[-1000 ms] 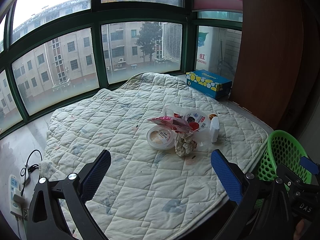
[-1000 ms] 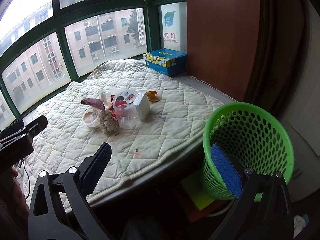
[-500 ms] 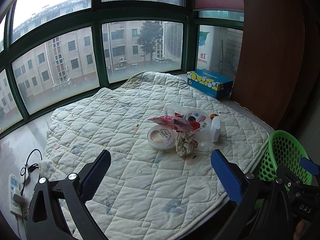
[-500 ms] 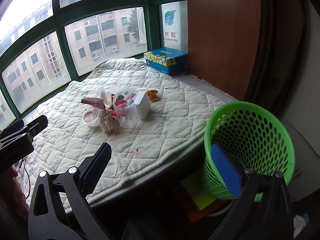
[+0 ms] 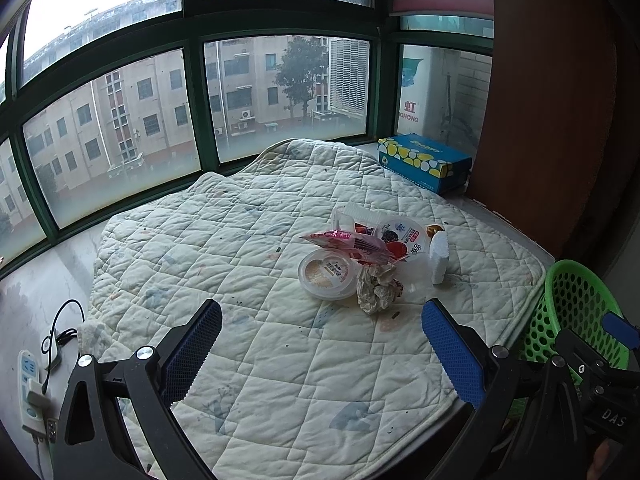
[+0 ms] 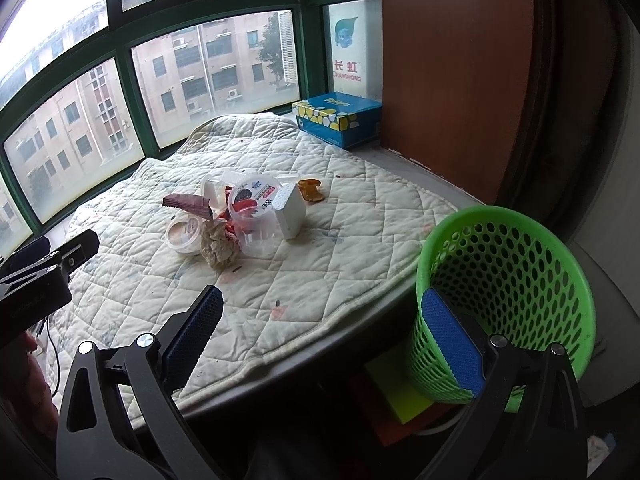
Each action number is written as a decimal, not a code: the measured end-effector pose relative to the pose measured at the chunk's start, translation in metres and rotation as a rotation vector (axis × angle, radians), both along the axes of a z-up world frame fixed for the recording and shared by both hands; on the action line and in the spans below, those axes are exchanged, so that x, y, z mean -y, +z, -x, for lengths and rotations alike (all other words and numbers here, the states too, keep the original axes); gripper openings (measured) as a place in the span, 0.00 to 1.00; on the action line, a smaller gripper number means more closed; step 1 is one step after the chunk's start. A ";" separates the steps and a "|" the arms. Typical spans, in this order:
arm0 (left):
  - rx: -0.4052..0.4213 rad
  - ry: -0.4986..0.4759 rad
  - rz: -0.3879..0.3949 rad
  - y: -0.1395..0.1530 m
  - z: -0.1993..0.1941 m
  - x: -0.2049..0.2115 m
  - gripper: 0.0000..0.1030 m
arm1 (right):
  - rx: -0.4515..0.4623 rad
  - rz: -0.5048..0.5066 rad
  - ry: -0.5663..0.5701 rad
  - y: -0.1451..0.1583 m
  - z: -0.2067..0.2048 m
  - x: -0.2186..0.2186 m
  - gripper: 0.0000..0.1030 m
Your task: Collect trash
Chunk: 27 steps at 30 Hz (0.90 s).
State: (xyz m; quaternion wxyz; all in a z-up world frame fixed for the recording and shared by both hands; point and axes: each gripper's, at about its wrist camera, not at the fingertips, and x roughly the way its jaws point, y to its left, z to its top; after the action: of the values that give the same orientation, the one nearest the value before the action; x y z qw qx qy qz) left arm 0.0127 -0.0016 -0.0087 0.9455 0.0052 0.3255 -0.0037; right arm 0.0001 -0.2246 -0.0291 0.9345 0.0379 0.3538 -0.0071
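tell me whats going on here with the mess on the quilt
A person holds a pair of tongs in each hand, clearing rubbish. Both the left tongs and right tongs are open and empty, short of the trash pile on the quilted mat: cups, wrappers, a crumpled paper. The green basket stands beside the ledge, no trash visible in it. Nothing is picked up yet.

The left wrist view looks down from the near edge across the quilt [image 5: 248,280] toward the window; the right wrist view sits further right, off the edge, beside the green basket [image 6: 508,280]. Both share the trash pile [image 5: 368,256], set well ahead
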 end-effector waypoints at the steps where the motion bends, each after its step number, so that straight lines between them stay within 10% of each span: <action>1: -0.002 0.001 -0.001 0.000 -0.002 -0.001 0.94 | -0.002 0.000 0.004 0.000 -0.002 -0.001 0.95; 27: -0.069 0.104 0.001 -0.015 -0.047 -0.046 0.94 | -0.061 -0.088 0.230 -0.007 -0.079 -0.040 0.95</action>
State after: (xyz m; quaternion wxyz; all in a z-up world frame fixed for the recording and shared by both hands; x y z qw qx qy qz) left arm 0.0602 0.0440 -0.0241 0.9327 -0.0123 0.3577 0.0449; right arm 0.0789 -0.1842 -0.0365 0.9155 0.0377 0.3838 0.1143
